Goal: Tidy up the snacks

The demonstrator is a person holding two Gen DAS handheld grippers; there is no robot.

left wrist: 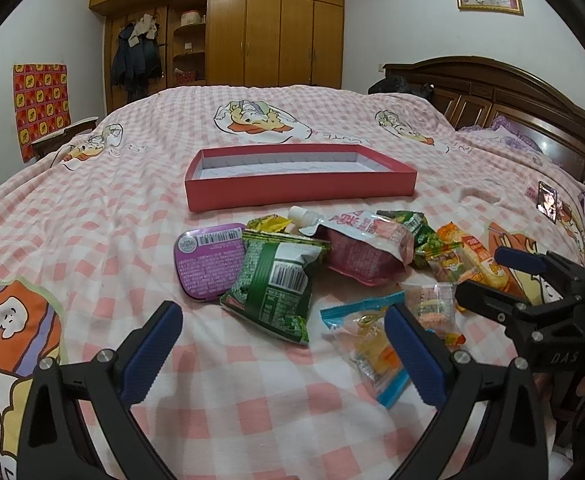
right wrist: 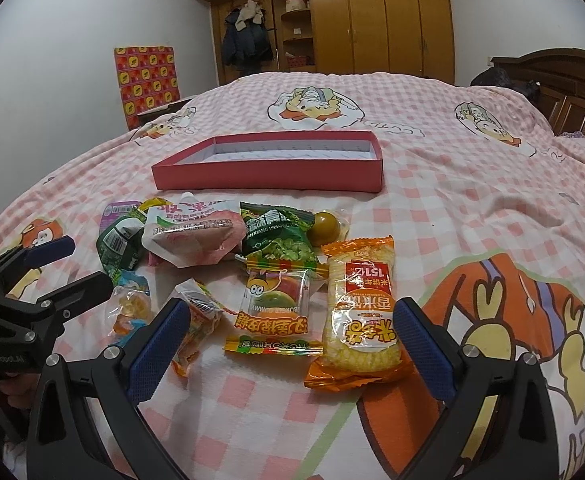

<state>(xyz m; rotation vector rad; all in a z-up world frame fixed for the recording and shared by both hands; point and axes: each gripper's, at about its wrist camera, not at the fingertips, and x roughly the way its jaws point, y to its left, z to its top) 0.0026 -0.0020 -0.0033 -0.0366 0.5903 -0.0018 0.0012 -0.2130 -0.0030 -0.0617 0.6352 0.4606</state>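
An open, empty red box (left wrist: 300, 190) (right wrist: 268, 176) lies on the bed behind a pile of snacks. In the left wrist view I see a purple tin (left wrist: 208, 264), a green bag (left wrist: 280, 284), a pink pouch (left wrist: 364, 252) and a blue-edged candy pack (left wrist: 368, 344). In the right wrist view an orange rice-cracker pack (right wrist: 362, 316), a gummy pack (right wrist: 278, 308) and a green pea bag (right wrist: 276, 236) lie close ahead. My left gripper (left wrist: 282, 354) is open above the bedsheet before the green bag. My right gripper (right wrist: 288, 348) is open around the gummy and cracker packs.
The pink checked bedsheet (left wrist: 92, 216) covers the whole surface. A phone (left wrist: 548, 202) lies near the dark wooden headboard (left wrist: 512, 96) at right. A wooden wardrobe (left wrist: 260, 24) stands at the far wall.
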